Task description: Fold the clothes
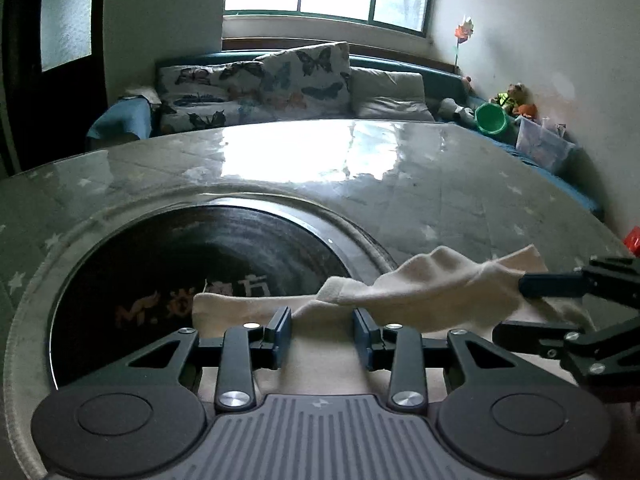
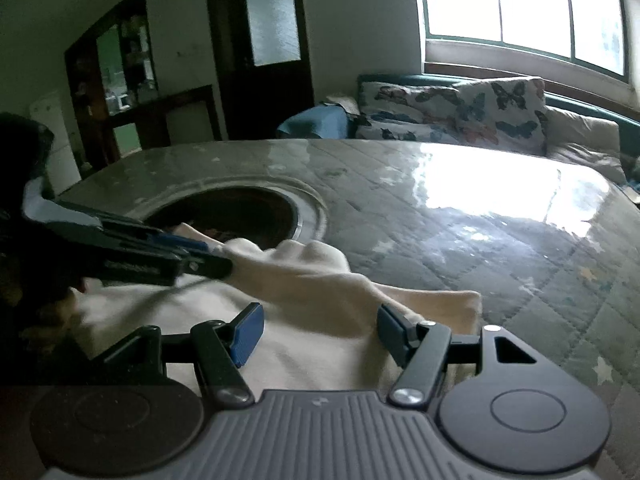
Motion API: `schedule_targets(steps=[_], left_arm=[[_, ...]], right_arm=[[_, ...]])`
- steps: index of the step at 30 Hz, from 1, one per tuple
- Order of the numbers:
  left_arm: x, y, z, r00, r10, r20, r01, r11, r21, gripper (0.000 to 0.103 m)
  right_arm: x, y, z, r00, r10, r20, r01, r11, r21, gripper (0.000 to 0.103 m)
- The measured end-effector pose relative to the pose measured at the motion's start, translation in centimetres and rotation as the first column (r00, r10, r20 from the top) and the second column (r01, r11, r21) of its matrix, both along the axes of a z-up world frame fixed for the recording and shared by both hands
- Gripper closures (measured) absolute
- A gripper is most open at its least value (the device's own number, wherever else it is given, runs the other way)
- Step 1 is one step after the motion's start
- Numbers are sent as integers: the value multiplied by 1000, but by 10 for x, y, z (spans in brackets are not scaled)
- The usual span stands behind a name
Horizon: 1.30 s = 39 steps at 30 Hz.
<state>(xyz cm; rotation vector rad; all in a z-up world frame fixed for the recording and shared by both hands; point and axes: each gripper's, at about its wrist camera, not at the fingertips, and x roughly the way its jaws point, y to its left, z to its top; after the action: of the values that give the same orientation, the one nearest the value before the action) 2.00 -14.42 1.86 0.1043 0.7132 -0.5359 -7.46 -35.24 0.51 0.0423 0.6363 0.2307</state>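
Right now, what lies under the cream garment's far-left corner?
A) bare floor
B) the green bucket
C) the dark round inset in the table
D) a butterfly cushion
C: in the left wrist view the cream garment overlaps the dark round inset of the table.

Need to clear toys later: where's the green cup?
In the left wrist view, the green cup lies at far right beyond the table, beside stuffed toys.

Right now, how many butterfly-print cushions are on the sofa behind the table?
2: a long white butterfly-print cushion lying at the sofa's left end, and a squarer one propped upright beside it. Others may be hidden behind the table edge.
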Motion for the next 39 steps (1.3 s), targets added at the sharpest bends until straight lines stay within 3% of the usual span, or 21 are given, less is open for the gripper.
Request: schedule_targets(steps=[3, 6, 13, 19, 34, 39], left_arm=[[-8, 3, 3, 1000, 2, 25, -2, 1000, 14, 59], [-17, 13, 6, 999, 15, 37, -16, 1000, 13, 55], [-33, 29, 7, 998, 51, 28, -52, 998, 22, 52], [-47, 35, 12, 996, 78, 42, -79, 996, 30, 35], [-55, 49, 9, 993, 119, 0, -119, 993, 8, 32], [-54, 55, 5, 991, 129, -26, -128, 992, 5, 31]], right_arm=[[-6, -4, 2, 1000, -12, 9, 12, 1000, 18, 37], [-12, -8, 3, 1000, -24, 19, 23, 999, 36, 28], [-22, -22, 3, 997, -72, 15, 72, 997, 34, 27], [-32, -29, 0, 993, -114, 19, 114, 993, 37, 19], [-35, -41, -17, 987, -156, -37, 159, 981, 114, 18], [-32, -37, -18, 989, -142, -38, 146, 981, 127, 24]])
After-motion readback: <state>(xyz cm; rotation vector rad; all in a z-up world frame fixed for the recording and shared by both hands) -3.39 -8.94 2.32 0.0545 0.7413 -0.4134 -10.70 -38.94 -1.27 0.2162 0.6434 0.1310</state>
